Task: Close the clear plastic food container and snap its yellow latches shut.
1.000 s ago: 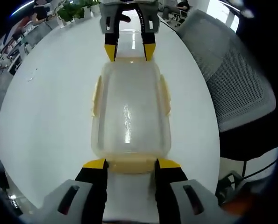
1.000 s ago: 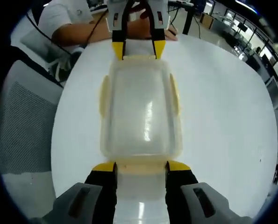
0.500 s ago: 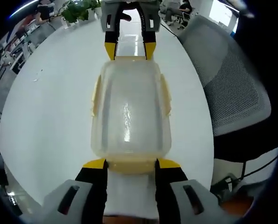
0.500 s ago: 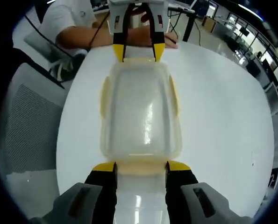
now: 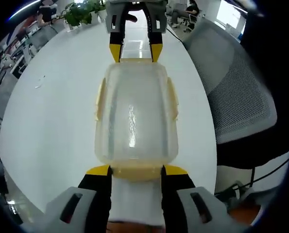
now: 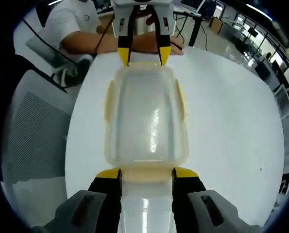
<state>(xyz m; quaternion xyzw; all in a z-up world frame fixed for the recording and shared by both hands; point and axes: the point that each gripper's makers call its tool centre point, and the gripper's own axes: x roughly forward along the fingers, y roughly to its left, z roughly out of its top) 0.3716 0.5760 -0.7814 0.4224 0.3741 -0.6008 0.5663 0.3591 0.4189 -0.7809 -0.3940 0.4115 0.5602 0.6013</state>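
Left gripper view
- Container point(image 5: 134, 116): seen lengthwise on the white worktop point(image 5: 52, 121), lid seated on top; held between the two hand-held grippers, one at each short end.
- Left hand-held gripper point(image 5: 135, 171): jaws spread, yellow tips set either side of the near end latch point(image 5: 136, 173). Whether the tips press the latch cannot be told.
- Right hand-held gripper point(image 5: 135, 52): seen opposite, at the far end, jaws likewise apart and straddling that end.
- Side latches point(image 5: 172, 99): pale yellow flaps on both long sides, appearing to stand slightly out from the wall; judged not yet snapped, though not certain.
- Chair point(image 5: 236, 92): mesh back just beside the worktop edge.

Right gripper view
- Container point(image 6: 146, 116): same end-to-end hold, seen from the other end.
- Right hand-held gripper point(image 6: 146, 173): jaws spread about the near end latch point(image 6: 146, 174).
- Left hand-held gripper point(image 6: 144, 54): at the far end, jaws apart.
- Person point(image 6: 86, 34): arm resting on the worktop beyond.
- Reason for hold (judgement): opposed ends are braced so the box cannot slide while end latches are pushed down.
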